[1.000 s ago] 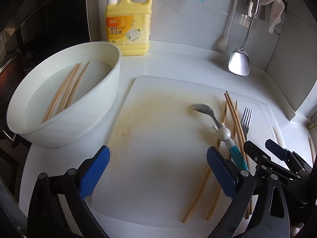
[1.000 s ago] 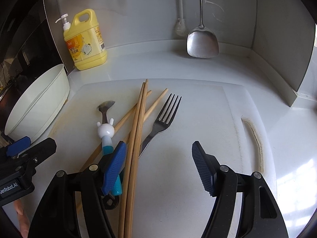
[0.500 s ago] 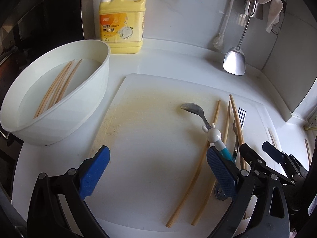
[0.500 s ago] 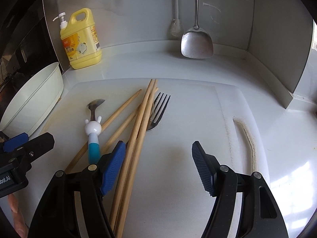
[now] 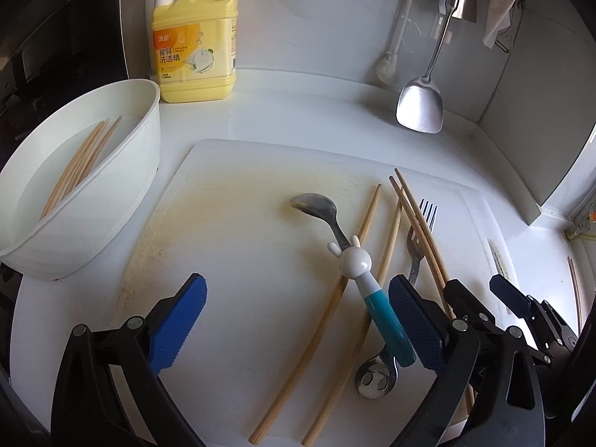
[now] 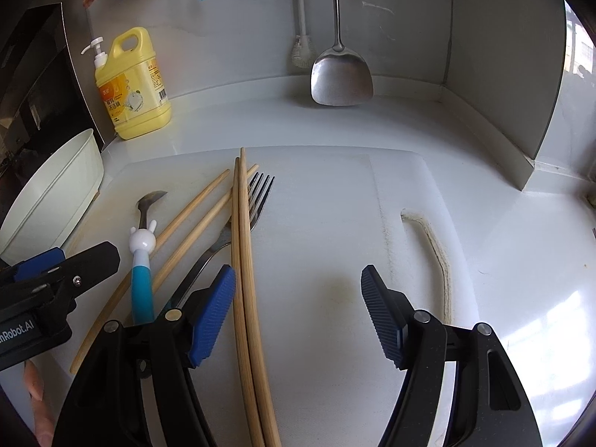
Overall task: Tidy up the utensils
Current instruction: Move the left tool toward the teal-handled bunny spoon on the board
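A pair of long wooden chopsticks [image 6: 244, 260] lies side by side down the centre-left of the right wrist view, running between the spread blue pads of the right tool [image 6: 298, 311] and passing just beside its left pad [image 6: 212, 313]. It cannot be told whether that pad touches them. The pair crosses over a silver metal fork [image 6: 246, 216], whose tines point to the upper middle of the frame. Left of it, two more wooden chopsticks [image 6: 186, 238] lie splayed diagonally, and further left sits a child's spoon with a teal handle and white rabbit head [image 6: 141, 260]. All rest on a white plastic cutting board [image 6: 335, 205] on the white desk [image 6: 521, 260].

In the left wrist view, the left tool [image 5: 296, 322] hangs wide open and empty over the board, its right pad [image 5: 415, 326] just in front of the spoon's teal handle. At the left edge, a white oval plastic basin [image 5: 123, 186] holds several more chopsticks [image 5: 80, 164]. Behind it, at upper left, stands a yellow dish-soap jug with pump [image 5: 193, 37]; a steel spatula [image 5: 421, 104] hangs at upper right.
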Demonstrator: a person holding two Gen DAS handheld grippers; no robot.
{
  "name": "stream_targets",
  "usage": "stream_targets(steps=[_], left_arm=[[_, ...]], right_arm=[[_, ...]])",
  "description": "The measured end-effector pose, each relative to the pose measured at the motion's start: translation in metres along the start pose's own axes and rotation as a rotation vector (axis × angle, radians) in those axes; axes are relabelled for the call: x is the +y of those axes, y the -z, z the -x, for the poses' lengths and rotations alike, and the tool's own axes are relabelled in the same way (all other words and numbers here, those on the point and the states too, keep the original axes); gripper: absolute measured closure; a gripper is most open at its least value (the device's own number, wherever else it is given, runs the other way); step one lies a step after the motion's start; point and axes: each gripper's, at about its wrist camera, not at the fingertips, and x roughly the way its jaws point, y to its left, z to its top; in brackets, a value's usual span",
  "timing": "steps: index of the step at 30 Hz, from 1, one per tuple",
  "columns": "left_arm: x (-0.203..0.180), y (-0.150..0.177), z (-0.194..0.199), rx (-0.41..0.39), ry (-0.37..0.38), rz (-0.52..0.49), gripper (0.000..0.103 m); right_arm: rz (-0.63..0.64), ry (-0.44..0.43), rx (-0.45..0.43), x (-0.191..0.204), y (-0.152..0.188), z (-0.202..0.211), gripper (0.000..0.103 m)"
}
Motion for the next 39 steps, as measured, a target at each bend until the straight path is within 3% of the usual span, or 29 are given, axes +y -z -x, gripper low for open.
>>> stream_targets(steps=[12, 39], left_arm=[[-0.011, 0.005, -0.022, 0.049, -0.047, -0.032, 0.006], [0.058, -0.008, -0.017, 0.005, -0.130, 0.068, 0.006]], right_arm=[[-0.027, 0.000, -0.002, -0.015, 0.005, 0.004, 0.037], [0.009, -0.020, 0.007, 0.005, 0.001, 0.000, 0.037]])
